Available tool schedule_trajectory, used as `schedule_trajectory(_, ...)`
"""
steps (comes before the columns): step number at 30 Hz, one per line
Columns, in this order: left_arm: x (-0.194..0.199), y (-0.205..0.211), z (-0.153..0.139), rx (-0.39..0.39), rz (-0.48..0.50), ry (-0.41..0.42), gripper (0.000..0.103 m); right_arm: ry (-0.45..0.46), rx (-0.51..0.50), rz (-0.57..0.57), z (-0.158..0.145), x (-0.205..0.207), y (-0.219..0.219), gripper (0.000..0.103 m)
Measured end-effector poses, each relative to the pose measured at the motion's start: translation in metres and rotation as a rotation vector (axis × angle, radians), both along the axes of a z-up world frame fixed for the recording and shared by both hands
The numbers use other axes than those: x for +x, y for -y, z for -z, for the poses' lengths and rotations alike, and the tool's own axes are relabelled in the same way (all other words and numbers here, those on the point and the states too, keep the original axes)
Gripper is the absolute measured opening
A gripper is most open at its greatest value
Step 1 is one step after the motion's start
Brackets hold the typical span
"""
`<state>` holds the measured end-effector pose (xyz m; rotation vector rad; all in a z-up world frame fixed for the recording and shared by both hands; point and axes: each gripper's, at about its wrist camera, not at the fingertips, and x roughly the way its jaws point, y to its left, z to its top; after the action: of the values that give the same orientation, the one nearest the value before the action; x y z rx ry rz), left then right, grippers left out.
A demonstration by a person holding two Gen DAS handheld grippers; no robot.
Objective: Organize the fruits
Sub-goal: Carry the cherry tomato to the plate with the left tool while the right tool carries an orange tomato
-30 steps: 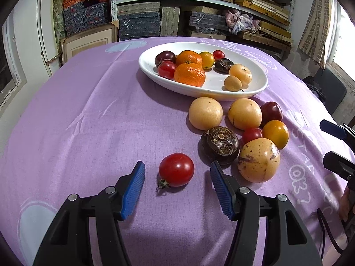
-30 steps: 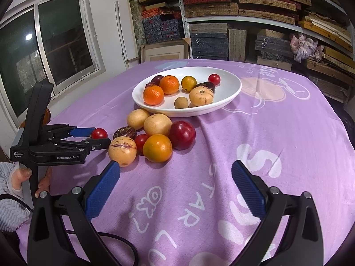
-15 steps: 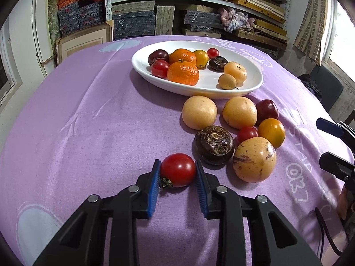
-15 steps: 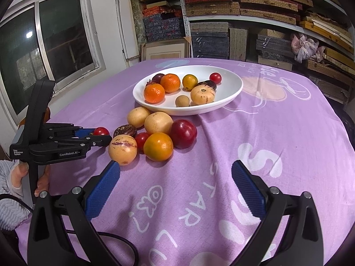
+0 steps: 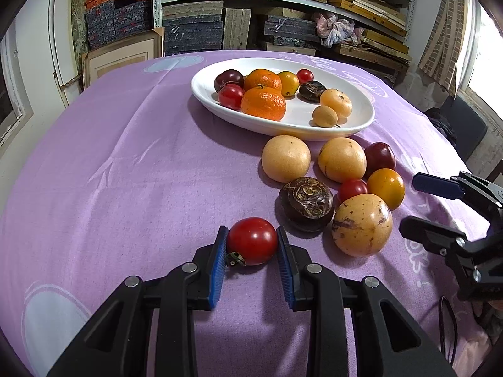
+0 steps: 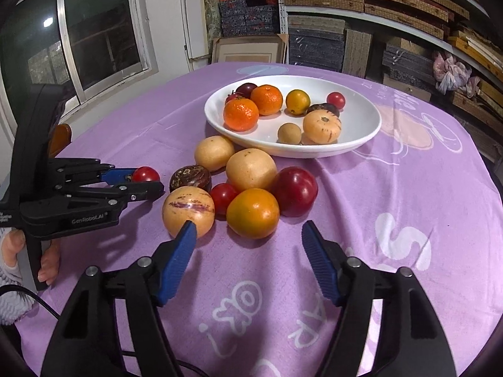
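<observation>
My left gripper [image 5: 251, 235] is shut on a small red tomato [image 5: 252, 241], which rests on the purple cloth; the same grip shows in the right wrist view, gripper [image 6: 147, 179] on tomato [image 6: 145, 174]. My right gripper [image 6: 249, 232] is closing, its blue pads on either side of the near face of an orange-yellow tomato [image 6: 253, 213] without touching it. The left pad sits in front of a speckled yellow melon [image 6: 188, 212]. Several more loose fruits cluster there. Behind them, a white oval plate [image 6: 374, 125] holds several fruits.
A dark brown passion fruit [image 5: 307, 203] lies just right of the held tomato. A person's hand [image 6: 47, 264] grips the left tool near the table's edge. Shelves of stacked boxes [image 5: 195, 31] stand behind the table, and there is a dark chair [image 5: 465, 125] at the right.
My left jaws closed from wide apart onto the red tomato. My right gripper moved forward to the fruit cluster and its jaws narrowed.
</observation>
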<state>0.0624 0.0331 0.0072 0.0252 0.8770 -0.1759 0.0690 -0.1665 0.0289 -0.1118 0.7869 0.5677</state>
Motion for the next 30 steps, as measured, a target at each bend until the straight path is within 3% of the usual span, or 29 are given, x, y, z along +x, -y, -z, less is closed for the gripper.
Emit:
schedule_trajectory(4,0.0,0.0,0.0,0.0,0.0,0.0,0.031,-0.062,0.024,0.016,0.007,0.017,0.001,0.046)
schedule_trajectory(9,0.0,0.0,0.0,0.0,0.0,0.0,0.031,-0.121,0.026,0.0,0.014,0.03,-0.007,0.046)
schedule_trajectory(12,0.0,0.0,0.0,-0.001,0.0,0.0,0.031,-0.11,0.026,-0.013,0.013,0.029,-0.01,0.039)
schedule_trajectory(15,0.0,-0.002,-0.002,-0.017,-0.001,0.007,0.031,-0.098,0.043,-0.012,0.007,0.025,-0.004,0.039)
schedule_trajectory(18,0.004,-0.005,-0.014,-0.037,-0.008,0.031,0.031,-0.063,0.102,0.026,-0.015,0.024,0.016,0.039)
schedule_trajectory(25,0.061,0.014,-0.08,-0.05,0.005,0.121,0.031,0.067,0.162,0.147,-0.082,0.063,0.05,0.039)
schedule_trajectory(30,0.111,0.049,-0.075,-0.11,0.064,0.036,0.031,0.054,0.187,0.199,-0.076,0.106,0.051,0.039)
